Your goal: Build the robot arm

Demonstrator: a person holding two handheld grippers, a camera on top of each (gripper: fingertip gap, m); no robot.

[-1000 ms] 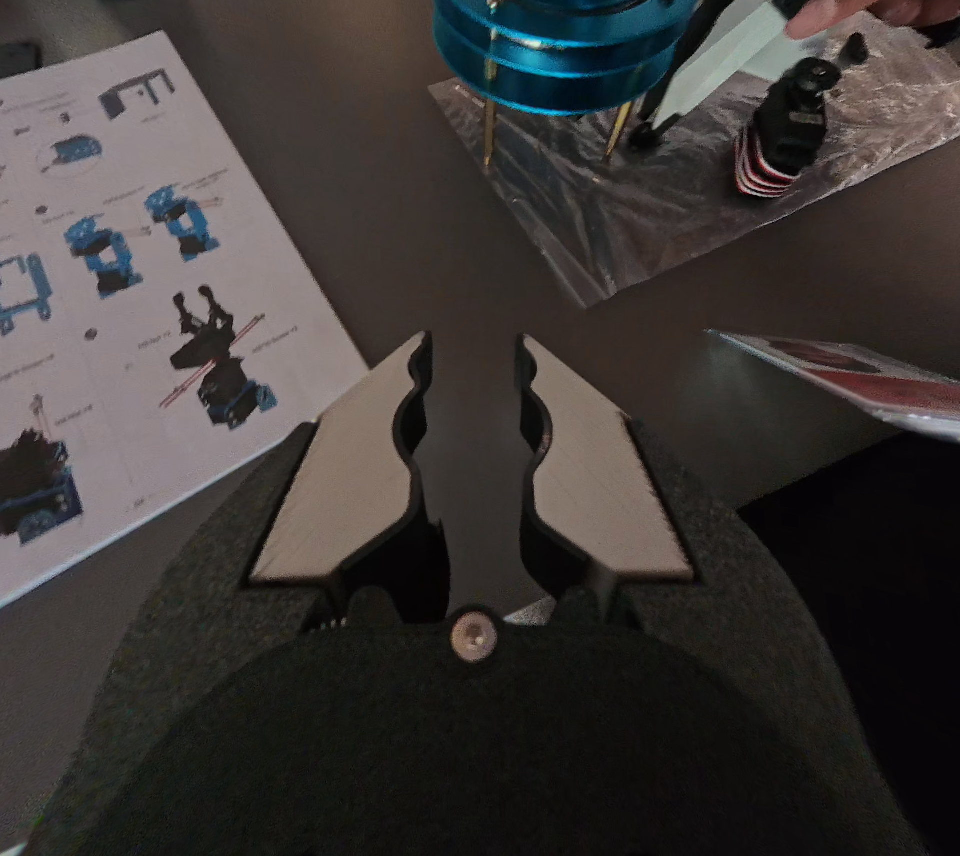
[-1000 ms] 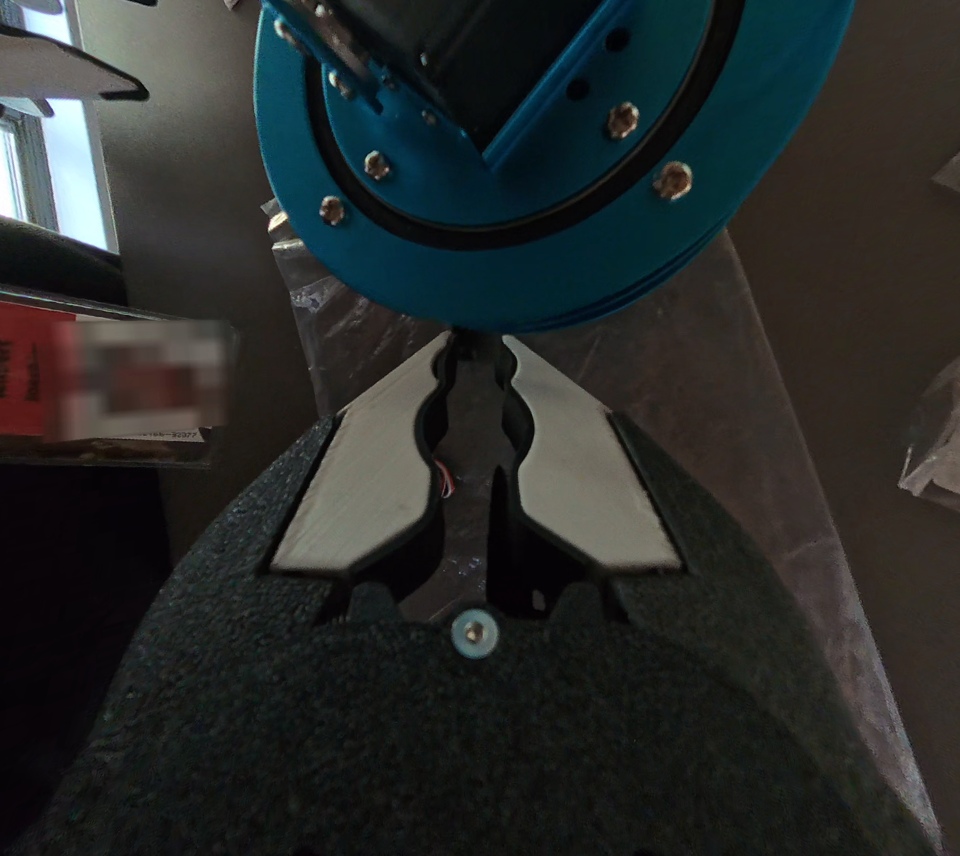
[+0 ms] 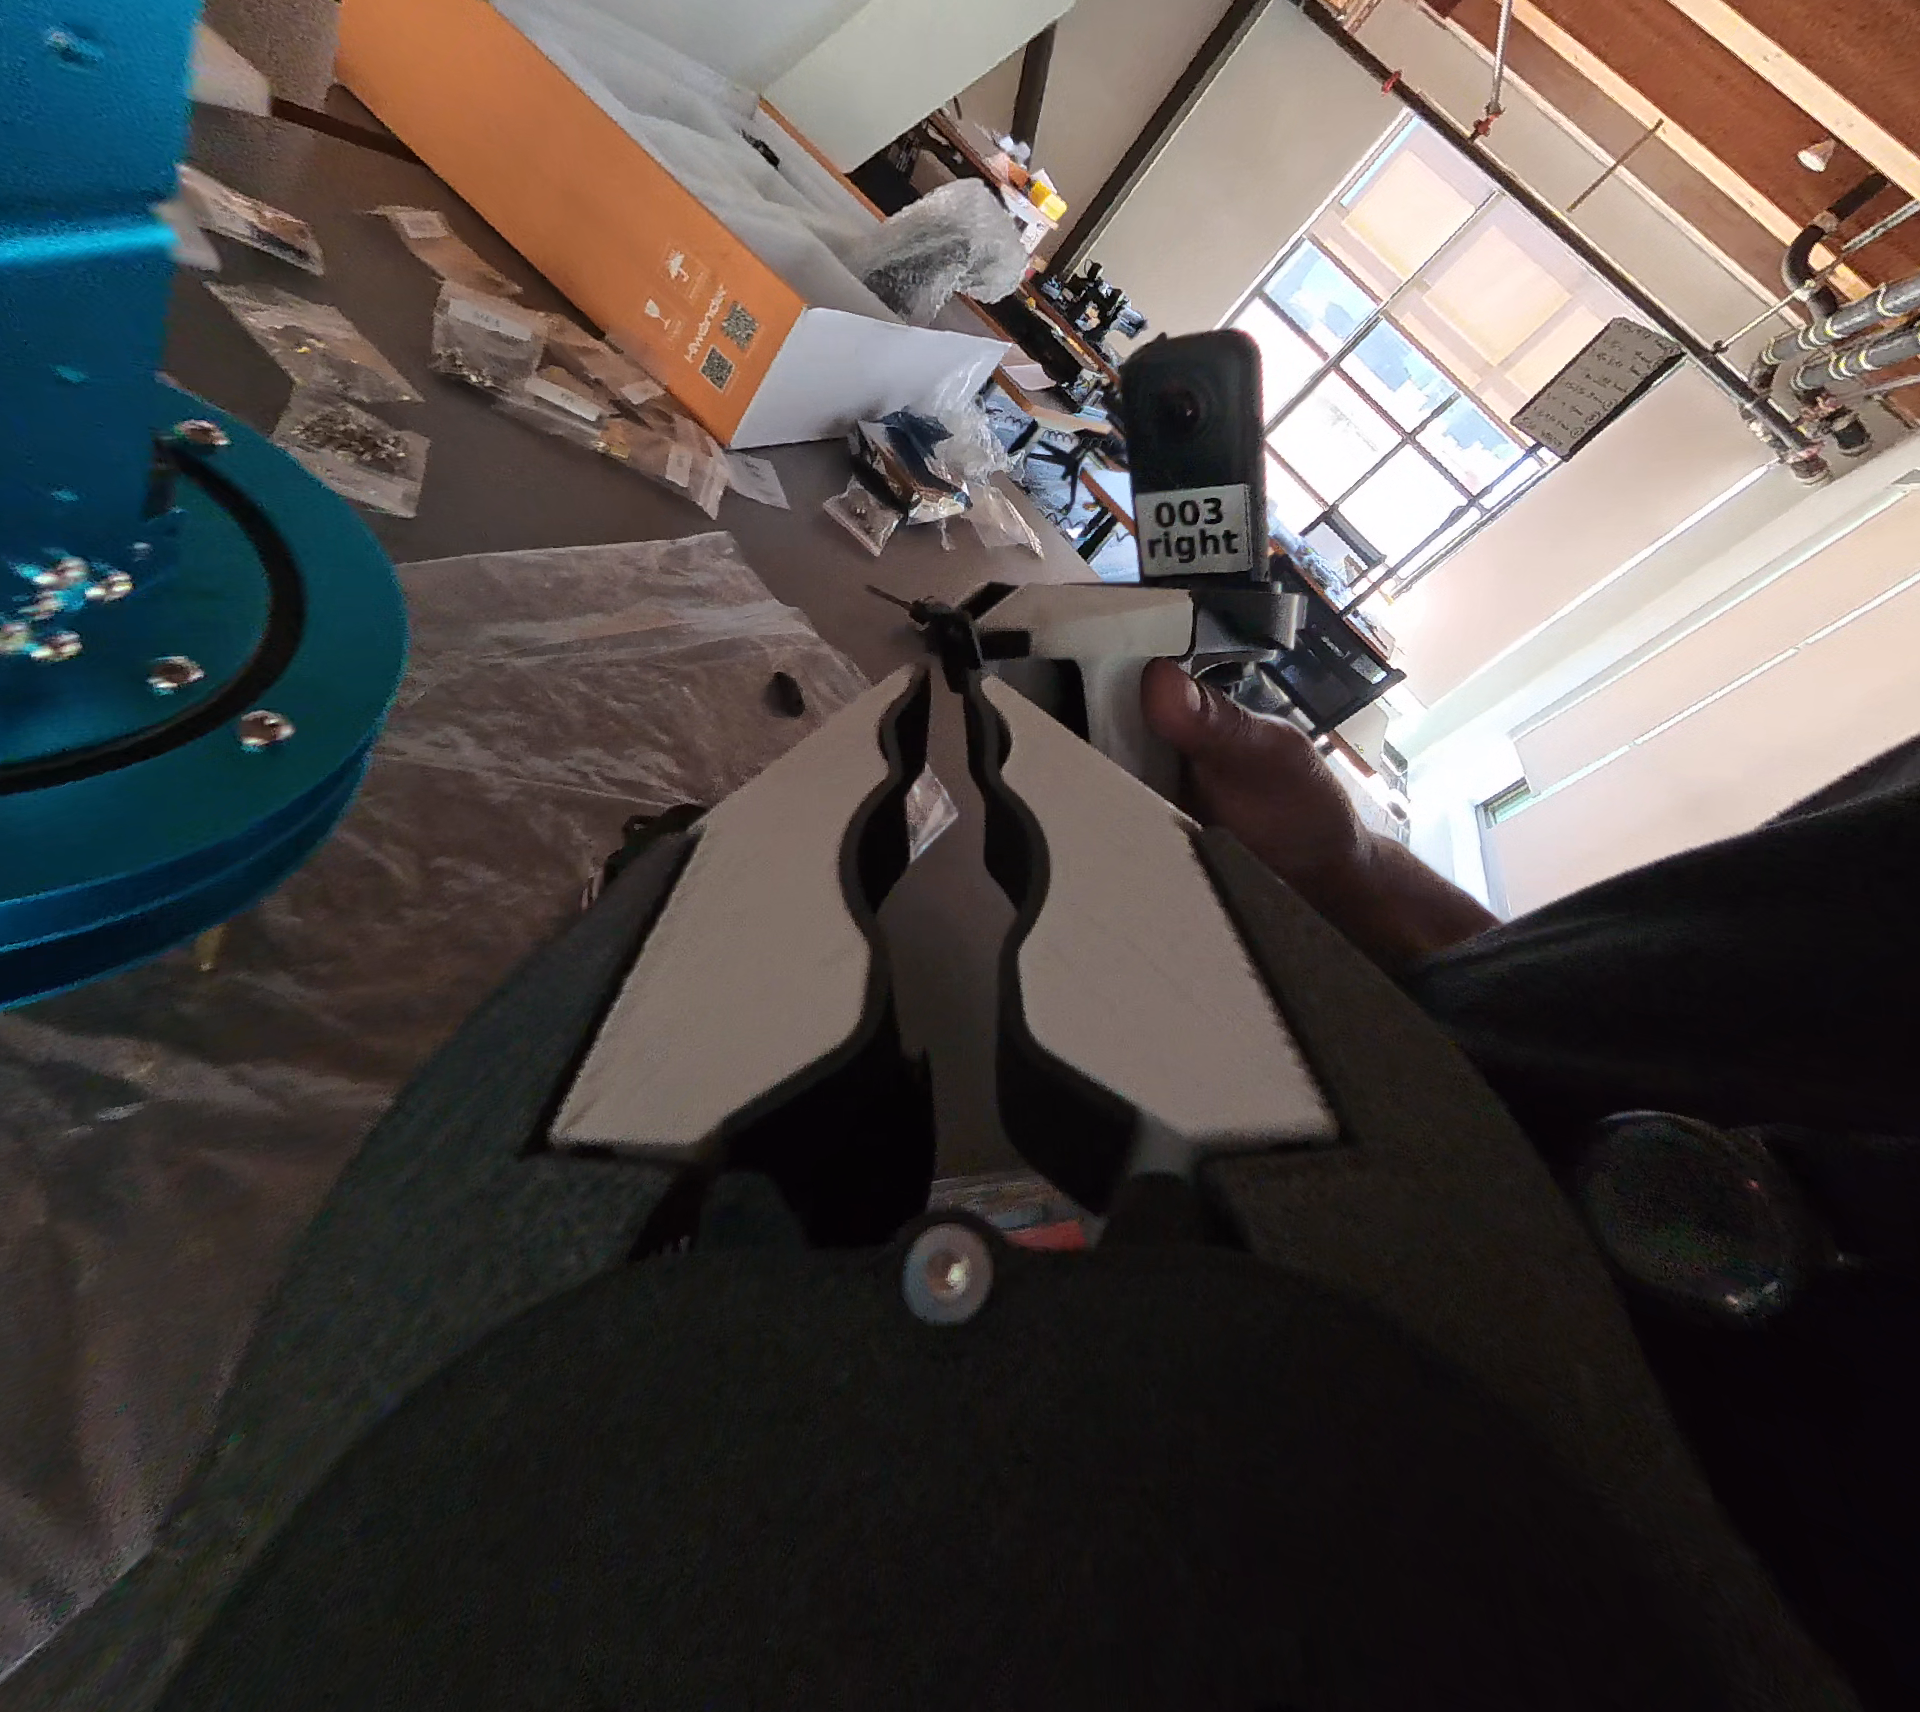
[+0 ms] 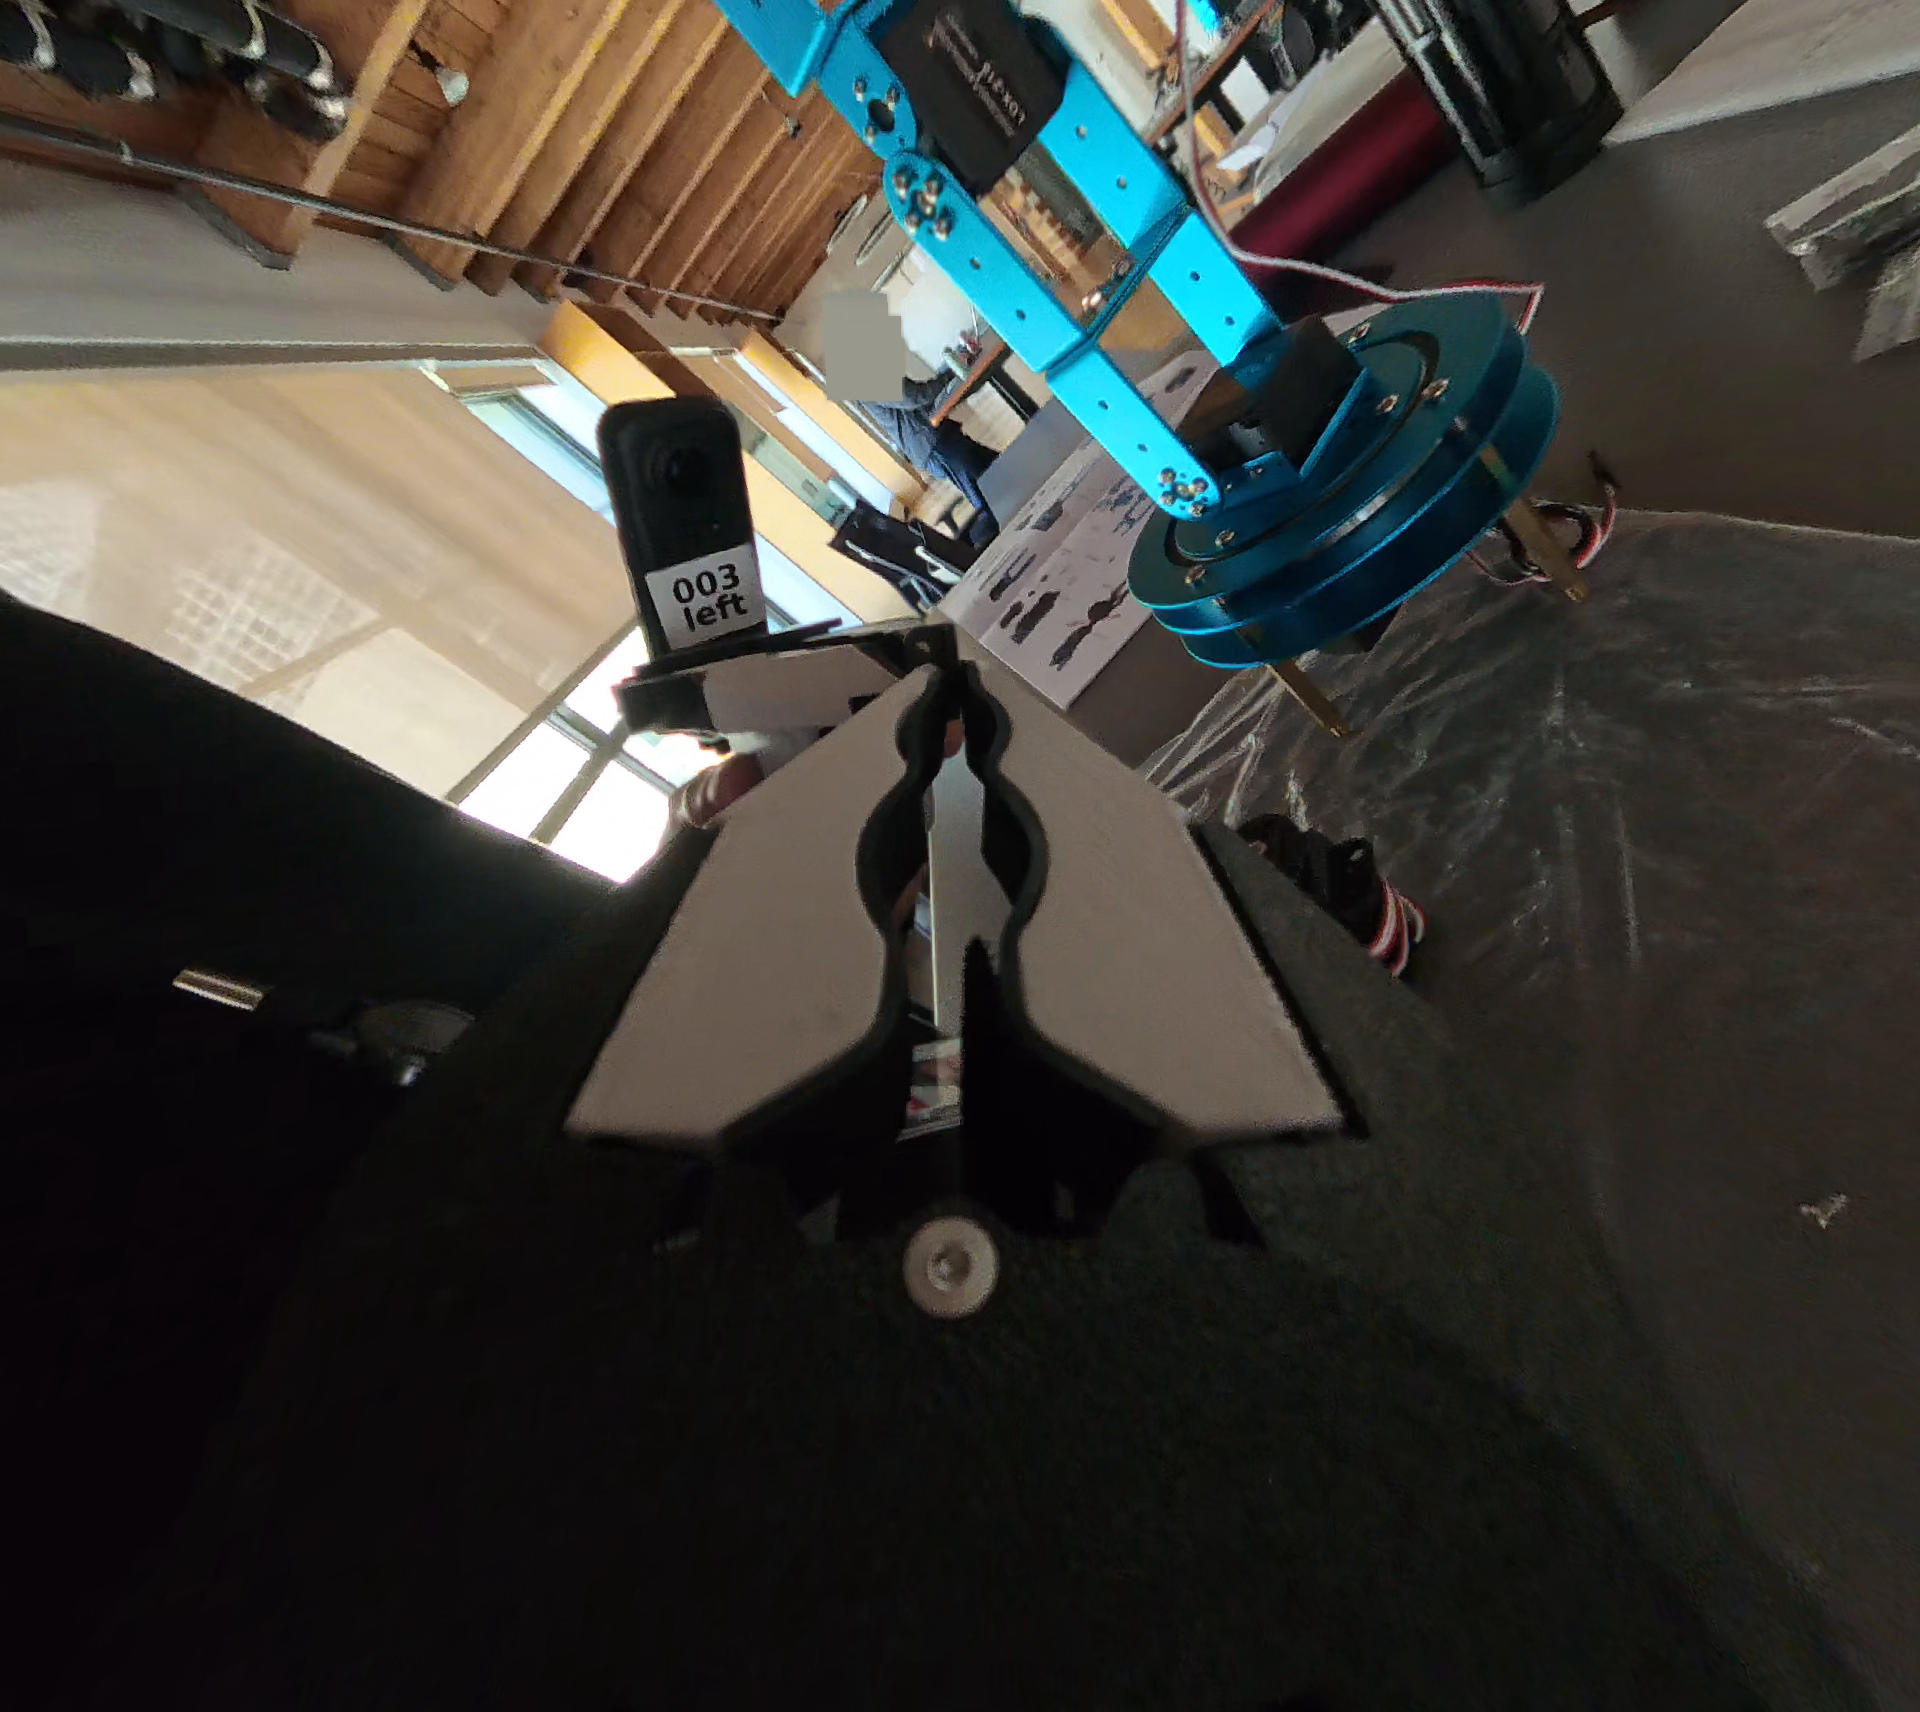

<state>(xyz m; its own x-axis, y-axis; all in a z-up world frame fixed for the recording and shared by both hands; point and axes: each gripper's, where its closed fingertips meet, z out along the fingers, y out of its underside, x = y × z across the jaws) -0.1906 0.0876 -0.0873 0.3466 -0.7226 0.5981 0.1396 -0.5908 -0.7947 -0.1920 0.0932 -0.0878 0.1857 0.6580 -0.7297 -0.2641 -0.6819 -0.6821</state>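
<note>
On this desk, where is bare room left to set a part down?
Free: the clear plastic sheet right of the blue round-based metal arm, and dark tabletop between that sheet and the small parts bags. Crowded: the bags beside the orange-and-white cardboard box.

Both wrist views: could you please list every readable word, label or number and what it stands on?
I do not copy writing; these things bear it.
white sticker on black camera, left wrist view: legible.
second white sticker on other black camera, right wrist view: legible.
orange box: print and square codes, small.
black servo: pale print, blurred.
dark wall board: handwriting, too small.
</note>
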